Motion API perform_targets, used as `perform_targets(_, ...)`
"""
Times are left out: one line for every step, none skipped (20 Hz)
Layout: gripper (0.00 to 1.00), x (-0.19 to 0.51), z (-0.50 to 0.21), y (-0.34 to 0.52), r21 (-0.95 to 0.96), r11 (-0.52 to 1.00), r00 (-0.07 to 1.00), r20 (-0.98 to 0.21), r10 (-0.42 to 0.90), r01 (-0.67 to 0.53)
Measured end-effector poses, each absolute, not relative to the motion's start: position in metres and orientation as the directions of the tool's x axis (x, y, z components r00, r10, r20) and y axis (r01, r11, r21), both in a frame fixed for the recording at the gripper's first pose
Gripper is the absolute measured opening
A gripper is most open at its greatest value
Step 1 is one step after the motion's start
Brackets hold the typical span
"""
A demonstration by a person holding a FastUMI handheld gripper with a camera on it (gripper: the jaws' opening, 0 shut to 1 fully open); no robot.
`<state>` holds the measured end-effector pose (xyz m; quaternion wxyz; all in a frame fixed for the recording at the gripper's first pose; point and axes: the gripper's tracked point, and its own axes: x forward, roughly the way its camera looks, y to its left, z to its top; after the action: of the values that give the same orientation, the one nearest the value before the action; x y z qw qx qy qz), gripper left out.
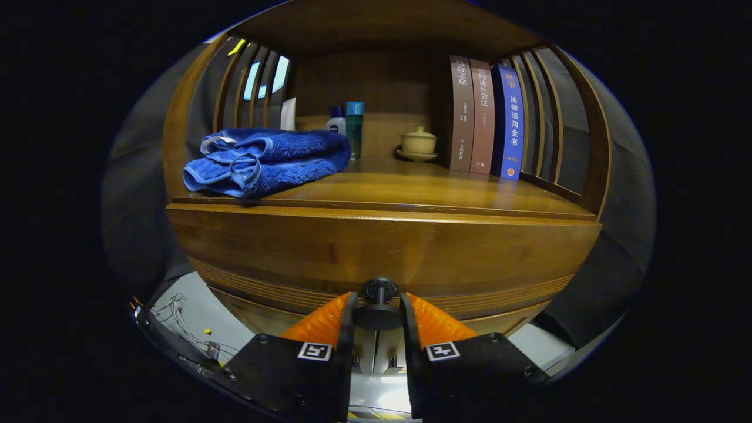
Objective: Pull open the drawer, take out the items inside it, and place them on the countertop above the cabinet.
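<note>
Wooden countertop (411, 188) of the cabinet, slatted sides, solid back. Folded blue towel (267, 160) at the front left corner, slightly overhanging the front edge. Two bottles (346, 126) along the back edge, lidded cup on saucer (418, 144) beside. Three upright books (486, 120) at the right edge.

Gripper (379, 308) fingers closed around the drawer knob (379, 292).

Wooden drawer (376, 258) closed, dark knob (379, 292) protruding.

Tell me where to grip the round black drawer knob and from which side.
Grip the round black drawer knob on its flared disc head, coming straight in at the wooden drawer front. The gripper already has its jaws flanking it left and right; the narrower stem behind should stop slipping.
</note>
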<state>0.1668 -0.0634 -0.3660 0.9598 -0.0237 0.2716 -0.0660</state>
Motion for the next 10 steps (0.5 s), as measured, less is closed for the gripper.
perform_targets(0.43, 0.1676, -0.3663, -0.0624, -0.074, 0.99, 0.844, -0.518, -0.138, 0.116)
perform_targets(0.43, 0.1672, -0.3658, -0.0629, -0.079, 0.99, 0.844, -0.517, -0.14, 0.116)
perform_targets(0.43, 0.1671, -0.3656, -0.0638, -0.084, 0.99, 0.844, -0.517, -0.144, 0.117)
perform_targets(0.43, 0.1669, -0.366, -0.064, -0.082, 0.989, 0.843, -0.519, -0.145, 0.12)
perform_targets(0.43, 0.1667, -0.3658, -0.0638, -0.072, 0.989, 0.841, -0.521, -0.145, 0.125)
perform_targets(0.43, 0.1667, -0.366, -0.0633, -0.067, 0.989, 0.839, -0.524, -0.145, 0.129)
perform_targets(0.43, 0.1662, -0.3657, -0.0632, -0.068, 0.989, 0.836, -0.529, -0.146, 0.13)
perform_targets(0.43, 0.1655, -0.3657, -0.0644, -0.07, 0.989, 0.834, -0.531, -0.149, 0.132)
perform_targets(0.43, 0.1642, -0.3657, -0.064, -0.07, 0.989, 0.832, -0.534, -0.149, 0.132)
perform_targets(0.43, 0.161, -0.365, -0.0639, -0.067, 0.989, 0.831, -0.537, -0.149, 0.134)
